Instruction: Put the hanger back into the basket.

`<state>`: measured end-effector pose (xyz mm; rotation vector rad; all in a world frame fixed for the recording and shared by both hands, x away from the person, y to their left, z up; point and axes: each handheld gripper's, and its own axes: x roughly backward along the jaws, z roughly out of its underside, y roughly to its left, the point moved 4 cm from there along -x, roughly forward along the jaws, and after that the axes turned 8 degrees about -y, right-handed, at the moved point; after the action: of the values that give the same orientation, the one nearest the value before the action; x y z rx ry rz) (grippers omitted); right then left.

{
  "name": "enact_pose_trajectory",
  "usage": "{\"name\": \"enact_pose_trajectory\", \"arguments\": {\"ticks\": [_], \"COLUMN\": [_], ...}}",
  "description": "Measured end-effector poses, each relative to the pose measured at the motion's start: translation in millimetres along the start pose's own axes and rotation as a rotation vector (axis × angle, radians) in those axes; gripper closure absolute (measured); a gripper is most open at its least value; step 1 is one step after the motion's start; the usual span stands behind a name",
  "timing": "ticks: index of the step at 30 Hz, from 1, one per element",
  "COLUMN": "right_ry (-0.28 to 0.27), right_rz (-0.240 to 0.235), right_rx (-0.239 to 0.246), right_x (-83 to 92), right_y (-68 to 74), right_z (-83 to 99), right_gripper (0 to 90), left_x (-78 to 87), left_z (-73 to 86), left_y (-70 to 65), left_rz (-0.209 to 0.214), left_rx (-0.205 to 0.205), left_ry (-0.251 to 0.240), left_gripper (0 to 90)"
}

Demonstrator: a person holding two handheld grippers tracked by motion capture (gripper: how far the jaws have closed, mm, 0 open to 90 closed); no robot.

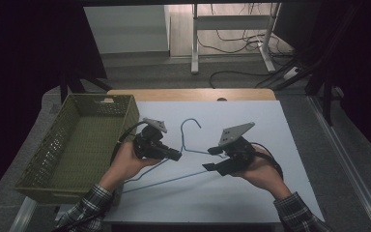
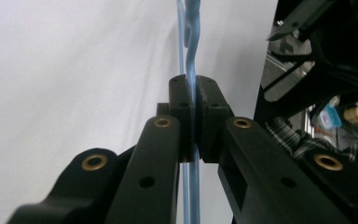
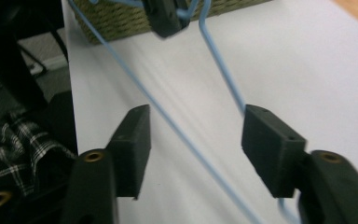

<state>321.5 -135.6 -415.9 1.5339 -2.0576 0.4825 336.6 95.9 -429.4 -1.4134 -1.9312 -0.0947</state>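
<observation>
A light blue wire hanger (image 1: pixel 188 145) lies across the white sheet (image 1: pixel 251 121), hook pointing away from me. My left gripper (image 1: pixel 176 155) is shut on the hanger's wire (image 2: pixel 193 79) just below the neck; the wire runs straight between the closed pads. My right gripper (image 1: pixel 213 158) stands open at the hanger's right side. In the right gripper view the open fingers (image 3: pixel 133 140) straddle one blue wire (image 3: pixel 177 126), and the other wire passes against the right finger. The left gripper's tip (image 3: pixel 165 18) shows at the top, pinching the hanger.
An olive woven basket (image 1: pixel 48 159) sits at the left edge of the table, empty, close to my left hand. The wooden table edge (image 1: pixel 193 94) shows beyond the sheet. Table legs and cables lie on the floor behind.
</observation>
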Motion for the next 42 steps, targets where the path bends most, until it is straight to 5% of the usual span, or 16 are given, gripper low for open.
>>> {"name": "enact_pose_trajectory", "arguments": {"ticks": [6, 20, 28, 31, 42], "right_ry": [-0.062, -0.12, -0.147, -0.153, -0.155], "right_rz": [0.05, 0.063, 0.113, 0.171, 0.22], "right_rx": [-0.05, -0.116, -0.16, -0.177, -0.228], "right_x": [21.9, 38.7, 38.8, 39.0, 41.8], "right_y": [0.2, 4.9, 4.3, 3.2, 8.0], "right_z": [5.2, 20.8, 35.0, 42.4, 68.2], "right_gripper": [31.7, 27.0, 14.2, 7.8, 0.0], "left_x": [28.0, 100.0, 144.0, 157.9, 212.6], "left_z": [-4.5, -17.6, 1.2, 10.3, 46.4], "left_y": [4.8, 14.3, 32.0, 39.3, 65.7], "left_rz": [-0.072, -0.238, -0.343, -0.379, -0.48], "left_rx": [0.001, 0.022, 0.06, 0.073, 0.117], "left_ry": [-0.057, -0.153, -0.201, -0.211, -0.261], "left_gripper": [87.2, 87.3, 87.3, 87.2, 87.3]}}
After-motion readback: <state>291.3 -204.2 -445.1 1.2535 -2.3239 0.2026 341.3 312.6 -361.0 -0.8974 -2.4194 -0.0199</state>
